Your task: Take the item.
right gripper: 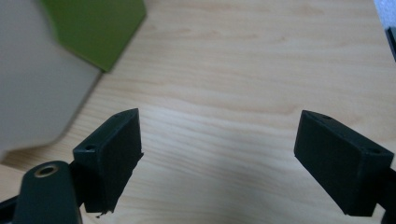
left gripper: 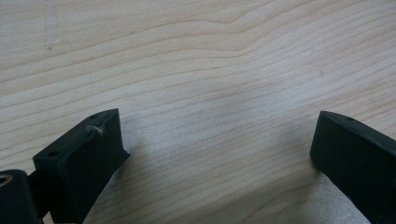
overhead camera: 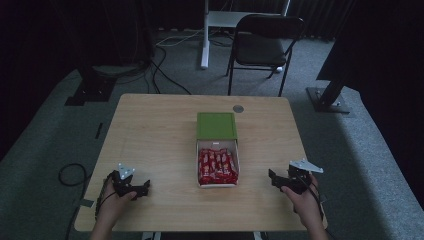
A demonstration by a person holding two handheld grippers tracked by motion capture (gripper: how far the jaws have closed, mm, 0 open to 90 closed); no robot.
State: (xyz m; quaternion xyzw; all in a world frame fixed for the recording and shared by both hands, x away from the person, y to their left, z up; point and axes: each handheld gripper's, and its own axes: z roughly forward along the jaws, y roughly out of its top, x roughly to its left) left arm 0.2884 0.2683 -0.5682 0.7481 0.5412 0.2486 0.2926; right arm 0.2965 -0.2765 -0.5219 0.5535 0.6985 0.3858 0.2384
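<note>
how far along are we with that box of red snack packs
Looks barely started. Done: the white box lies open at the table centre, its green lid behind it, red snack packs inside. In hand: nothing; the left hand-held gripper and the right hand-held gripper sit open on either side, apart from the box. Left: probably everything that involves the packs or the lid.

We see a white box lying open at the middle of the bench, its long side running away from us. Its green lid is slid toward the far end, covering that part and leaving the near half uncovered. Red-wrapped snack bars lie packed side by side in the open half, lengthwise, filling it wall to wall.
</note>
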